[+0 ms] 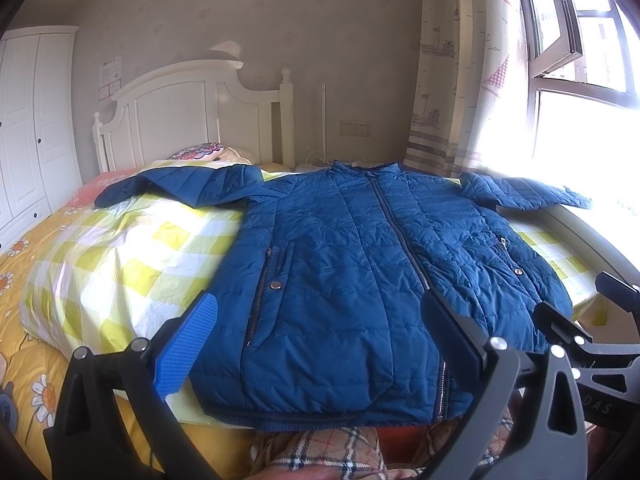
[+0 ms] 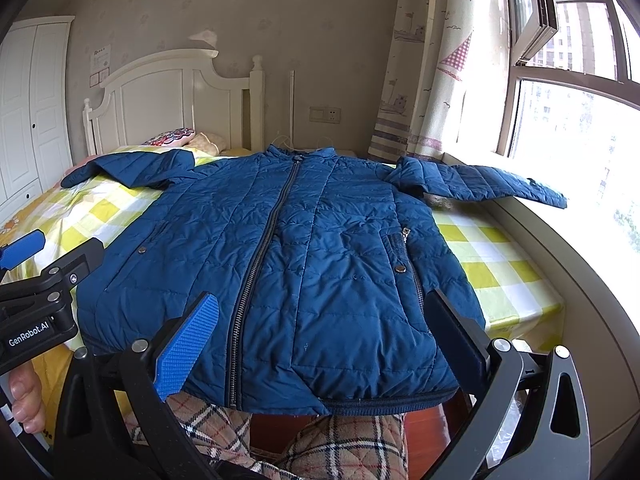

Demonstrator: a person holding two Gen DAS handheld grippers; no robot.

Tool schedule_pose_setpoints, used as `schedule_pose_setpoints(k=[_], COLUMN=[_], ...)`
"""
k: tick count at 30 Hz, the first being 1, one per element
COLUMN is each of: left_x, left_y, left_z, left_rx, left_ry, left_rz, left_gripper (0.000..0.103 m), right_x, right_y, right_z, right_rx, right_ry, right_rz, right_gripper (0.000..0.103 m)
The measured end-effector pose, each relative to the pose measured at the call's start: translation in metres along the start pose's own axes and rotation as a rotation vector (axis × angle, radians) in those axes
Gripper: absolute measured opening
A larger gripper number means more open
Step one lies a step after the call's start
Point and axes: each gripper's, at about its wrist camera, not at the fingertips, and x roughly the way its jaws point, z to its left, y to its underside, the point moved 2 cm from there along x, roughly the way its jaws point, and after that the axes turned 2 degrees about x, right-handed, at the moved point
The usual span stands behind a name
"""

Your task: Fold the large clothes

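A blue quilted jacket [image 1: 352, 248] lies flat, zipped, front up on the bed, both sleeves spread out sideways. It also shows in the right wrist view [image 2: 320, 248]. My left gripper [image 1: 320, 320] is open and empty, above the jacket's hem, left of the zip. My right gripper [image 2: 324, 320] is open and empty, above the hem, right of the zip. The right gripper [image 1: 592, 320] shows at the right edge of the left wrist view, the left gripper [image 2: 40, 264] at the left edge of the right wrist view.
The bed has a yellow-and-white checked sheet [image 1: 120, 248] and a white headboard [image 1: 192, 112]. A window sill [image 2: 560, 240] runs along the right, under the right sleeve. A white wardrobe [image 1: 28, 128] stands at left. My plaid trousers [image 2: 320, 440] show below.
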Motion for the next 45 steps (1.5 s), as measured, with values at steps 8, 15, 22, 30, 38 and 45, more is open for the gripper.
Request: schedule_pose_setpoints(k=[8,15,22,30,38,45], left_x=[-0.001,-0.001,-0.001,-0.001,0.003,0.020], left_y=[0.003,0.002,0.002,0.003,0.007,0.009], left_z=[-0.004,-0.007,-0.007,-0.007,-0.007,-0.004], left_rx=[0.010,0.014,0.014,0.011,0.003,-0.004], left_ry=[-0.002,0.000,0.000,0.001,0.005,0.027], left_rz=[0.005,0.008,0.009,0.012,0.032,0.089], left_gripper=[0.101,0.101,0.101,0.101,0.101,0.101], right_x=[-0.001,-0.002,-0.002,-0.001,0.003,0.018], right_y=[0.001,-0.001,0.000,0.000,0.004,0.005], right_z=[-0.002,-0.006,-0.005,-0.006,-0.005,-0.008], right_rx=[-0.003,0.009,0.009,0.009,0.013,0.011], right_ry=[0.015,0.017,0.017,0.016,0.013,0.011], right_rz=[-0.002,-0.005,-0.005,-0.001,0.014,0.044], right_gripper=[0.099,0.099,0.099,0.099,0.099,0.099])
